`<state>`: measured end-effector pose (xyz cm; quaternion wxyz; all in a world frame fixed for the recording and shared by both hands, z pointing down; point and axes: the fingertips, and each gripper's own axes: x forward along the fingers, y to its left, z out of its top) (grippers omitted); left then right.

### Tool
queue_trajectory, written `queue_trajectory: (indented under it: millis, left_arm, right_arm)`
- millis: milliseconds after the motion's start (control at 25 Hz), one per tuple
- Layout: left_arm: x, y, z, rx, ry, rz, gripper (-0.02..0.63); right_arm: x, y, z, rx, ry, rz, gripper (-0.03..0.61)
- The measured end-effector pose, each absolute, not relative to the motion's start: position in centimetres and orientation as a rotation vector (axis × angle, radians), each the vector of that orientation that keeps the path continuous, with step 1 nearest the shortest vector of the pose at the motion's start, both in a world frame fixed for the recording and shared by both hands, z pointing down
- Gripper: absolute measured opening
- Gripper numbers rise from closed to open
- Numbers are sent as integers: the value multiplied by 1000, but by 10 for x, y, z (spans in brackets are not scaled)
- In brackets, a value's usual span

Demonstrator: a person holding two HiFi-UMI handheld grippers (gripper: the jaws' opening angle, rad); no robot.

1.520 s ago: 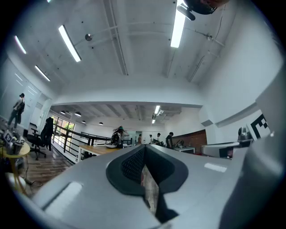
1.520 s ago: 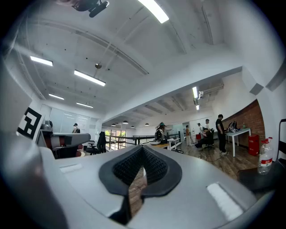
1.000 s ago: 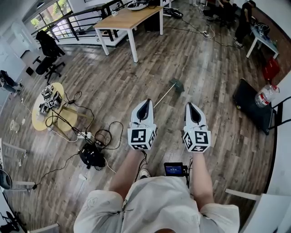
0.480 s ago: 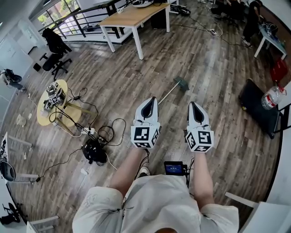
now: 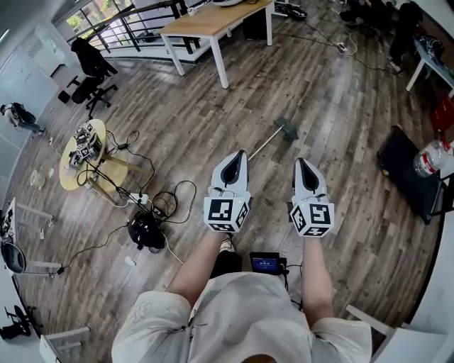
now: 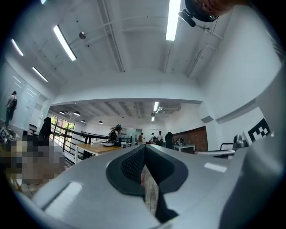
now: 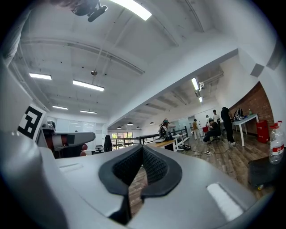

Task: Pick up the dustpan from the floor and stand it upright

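The dustpan (image 5: 286,130), a grey pan on a long pale handle (image 5: 263,145), lies flat on the wood floor ahead of me in the head view. My left gripper (image 5: 240,154) and right gripper (image 5: 301,162) are held side by side at waist height, pointing towards it and short of it. Both are shut with nothing between the jaws. In the left gripper view the left gripper (image 6: 144,150) shows closed black pads, and in the right gripper view the right gripper (image 7: 142,150) looks the same. Neither gripper view shows the dustpan.
A wooden table (image 5: 213,21) stands far ahead. A small round yellow table (image 5: 83,166) with cables and a black bag (image 5: 145,230) sits at the left. A black case (image 5: 408,170) and a water bottle (image 5: 430,157) lie at the right. An office chair (image 5: 89,67) is far left.
I have walked forward: the dustpan and the floor have slid nearer. Both grippers kept their shut pose side by side and moved along with me.
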<state>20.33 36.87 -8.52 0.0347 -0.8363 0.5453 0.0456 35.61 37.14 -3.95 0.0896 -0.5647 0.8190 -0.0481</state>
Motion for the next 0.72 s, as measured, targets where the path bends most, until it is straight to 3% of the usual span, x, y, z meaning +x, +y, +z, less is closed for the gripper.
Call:
queue_trajectory:
  millis: [320,720]
  left_arm:
    - [141,284,-89,-2595,1641,199,20]
    - [-35,153,-108,-2608,1659,277,20]
  right_arm:
    - [289,294,-45,-1734,2468,-82,6]
    - [124,170,-79,-1799,2495,11,6]
